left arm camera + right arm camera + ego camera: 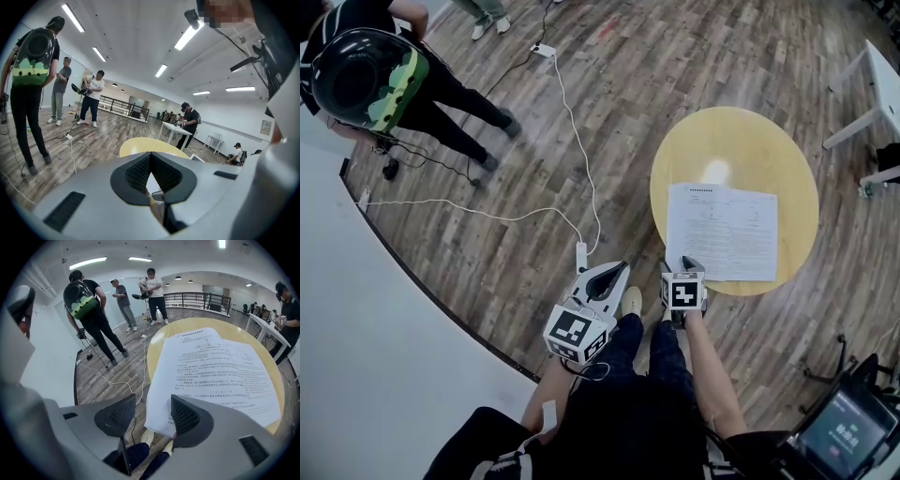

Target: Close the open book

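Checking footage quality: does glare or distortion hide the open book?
Head view: glare spot on the table beside the book, pages evenly lit. Right gripper view: fisheye curving, dark corners, book clear. Left gripper view: ceiling lights blown out; left gripper fills the foreground.

Right gripper [149, 416] hides part of the book [220, 371].

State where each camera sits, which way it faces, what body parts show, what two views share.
Head view: on the head, steeply down at table and open book; arms, legs show.
Left gripper view: on the left hand-held gripper, facing across the room; shut jaws show.
Right gripper view: on the right hand-held gripper, tilted down at the book; legs show.
Head and right gripper views share the book.
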Demonstrator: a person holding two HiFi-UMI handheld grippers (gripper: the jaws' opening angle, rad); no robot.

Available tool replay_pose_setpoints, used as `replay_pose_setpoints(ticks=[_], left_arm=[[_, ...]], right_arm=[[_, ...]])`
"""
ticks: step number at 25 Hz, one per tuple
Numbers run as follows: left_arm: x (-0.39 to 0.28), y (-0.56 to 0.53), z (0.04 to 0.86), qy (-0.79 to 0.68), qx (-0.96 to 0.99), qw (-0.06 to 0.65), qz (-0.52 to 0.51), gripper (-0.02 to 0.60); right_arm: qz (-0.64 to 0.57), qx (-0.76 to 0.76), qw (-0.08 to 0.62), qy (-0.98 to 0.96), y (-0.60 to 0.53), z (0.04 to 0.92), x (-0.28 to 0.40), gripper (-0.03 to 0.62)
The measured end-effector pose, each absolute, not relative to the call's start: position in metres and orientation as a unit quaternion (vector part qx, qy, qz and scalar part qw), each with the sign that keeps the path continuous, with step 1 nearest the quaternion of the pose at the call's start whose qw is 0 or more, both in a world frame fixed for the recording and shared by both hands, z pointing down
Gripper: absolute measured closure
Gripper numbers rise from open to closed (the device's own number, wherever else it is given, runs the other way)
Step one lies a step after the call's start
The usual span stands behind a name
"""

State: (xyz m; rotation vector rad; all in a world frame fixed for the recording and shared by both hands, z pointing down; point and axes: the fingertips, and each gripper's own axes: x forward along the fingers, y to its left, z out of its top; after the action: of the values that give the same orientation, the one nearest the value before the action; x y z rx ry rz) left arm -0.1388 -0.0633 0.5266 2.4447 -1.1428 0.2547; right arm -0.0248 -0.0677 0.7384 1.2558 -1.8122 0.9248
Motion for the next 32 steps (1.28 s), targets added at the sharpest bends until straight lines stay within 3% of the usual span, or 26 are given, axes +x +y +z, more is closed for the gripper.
replay_pose_setpoints(ticks=[23,32], left_arm=[[-0.164,-0.085,0.55,-0.417,0.87,0.246,0.09,0.583],[-0.168,-0.084,0.554,-0.419,0.867,0.251,0.092,0.583]], right_arm=[[0.307,0.528,0.461,-0.644,-0.078,0.752,-0.022,0.378],[0.27,0.546,0.492,-0.622,-0.071,0.757,-0.016,0.417]])
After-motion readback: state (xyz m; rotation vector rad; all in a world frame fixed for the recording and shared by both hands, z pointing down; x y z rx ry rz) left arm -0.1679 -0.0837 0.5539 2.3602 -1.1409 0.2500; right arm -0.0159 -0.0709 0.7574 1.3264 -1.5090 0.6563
